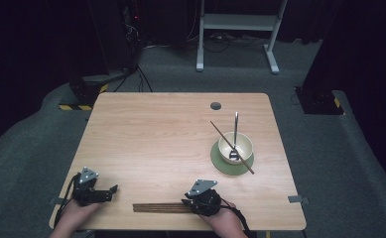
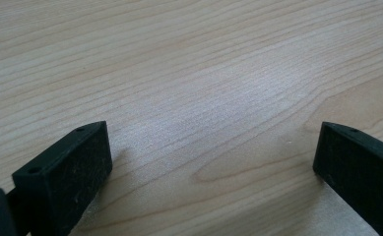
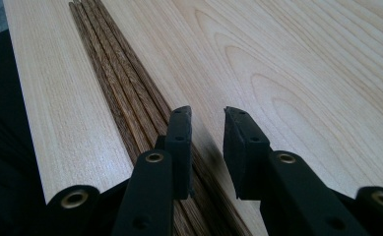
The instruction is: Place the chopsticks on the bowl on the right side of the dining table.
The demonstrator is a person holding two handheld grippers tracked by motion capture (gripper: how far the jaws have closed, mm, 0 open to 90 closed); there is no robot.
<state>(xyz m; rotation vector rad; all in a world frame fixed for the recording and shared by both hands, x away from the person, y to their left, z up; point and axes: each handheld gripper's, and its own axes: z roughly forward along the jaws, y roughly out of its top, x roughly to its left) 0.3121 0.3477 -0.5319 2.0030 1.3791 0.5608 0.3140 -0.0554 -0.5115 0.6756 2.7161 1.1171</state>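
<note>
pale wooden desk: chopsticks lie along its near edge. right gripper, jaws narrowed but not pinching, should straddle one stick squarely before closing. left gripper rests open.

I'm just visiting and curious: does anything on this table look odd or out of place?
One thing: a single chopstick lies slantwise across the rim of the bowl, its lower end past the green saucer, while the other chopsticks lie in a neat row at the near edge. A spoon stands in the bowl. Nothing is spilled.
</note>
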